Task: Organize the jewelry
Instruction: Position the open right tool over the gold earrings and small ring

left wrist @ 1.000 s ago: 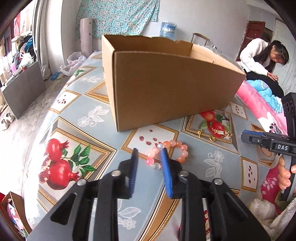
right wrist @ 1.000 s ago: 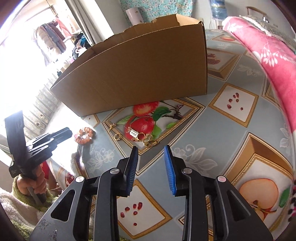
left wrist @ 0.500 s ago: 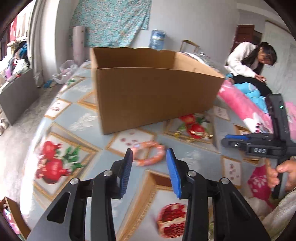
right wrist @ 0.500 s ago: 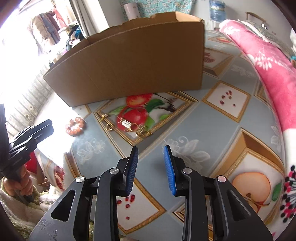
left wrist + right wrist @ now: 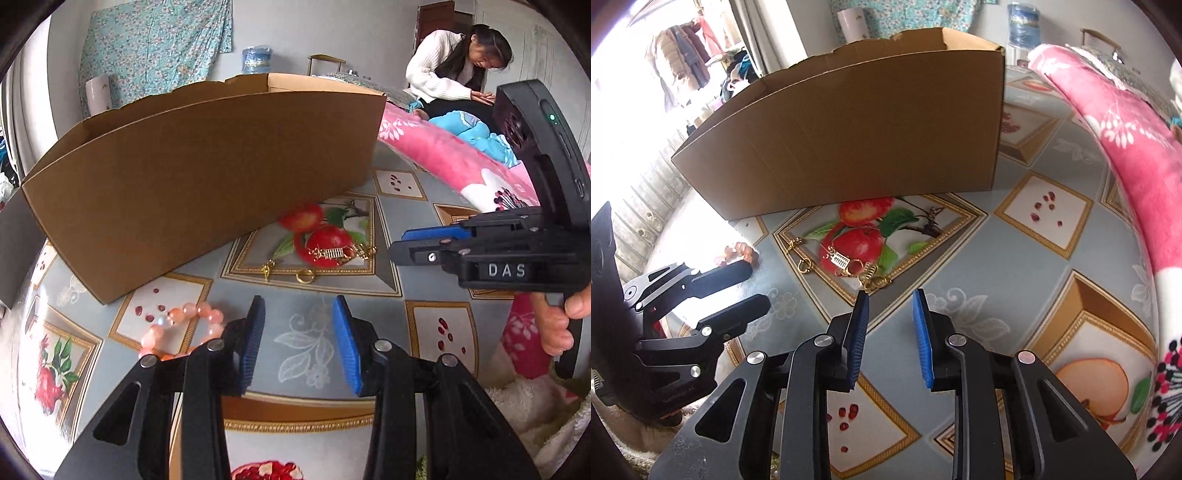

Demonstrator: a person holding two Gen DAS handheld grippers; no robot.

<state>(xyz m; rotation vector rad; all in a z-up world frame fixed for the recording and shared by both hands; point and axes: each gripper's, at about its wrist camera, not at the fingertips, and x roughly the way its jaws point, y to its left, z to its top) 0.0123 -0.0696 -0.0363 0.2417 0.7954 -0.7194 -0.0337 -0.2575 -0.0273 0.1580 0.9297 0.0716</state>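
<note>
- Two handheld grippers hover over a tabletop point(image 5: 1049, 254) covered with a fruit-patterned cloth.
- Left gripper point(image 5: 298, 334): jaws stand apart with nothing between the blue pads; only bare cloth lies under the gap. It has swung sideways, away from the bead bracelet and toward the gold pieces, and its jaws opened slightly during the last second.
- Right gripper point(image 5: 890, 332): jaws stand partly open, nothing between the pads; they have just been closing. A hand point(image 5: 557, 317) grips its handle at the right edge of the left wrist view.
- Bead bracelet point(image 5: 177, 325): pink and orange beads, lying flat on the cloth just outside the left gripper's left finger, partly hidden behind it, near the front corner of the cardboard box.
- Gold jewelry point(image 5: 849, 264): a small cluster of clasps, rings and chain lying on the printed red fruit panel, just ahead of the right gripper's tips, in front of the box wall.
- Cardboard box point(image 5: 207, 166): open-topped, standing upright toward the far side of the tabletop; its contents cannot be seen.
- Pink blanket point(image 5: 1137, 140): runs along the right edge of the tabletop.
- One seated person point(image 5: 447, 70) in a white top is visible beyond the blanket.
</note>
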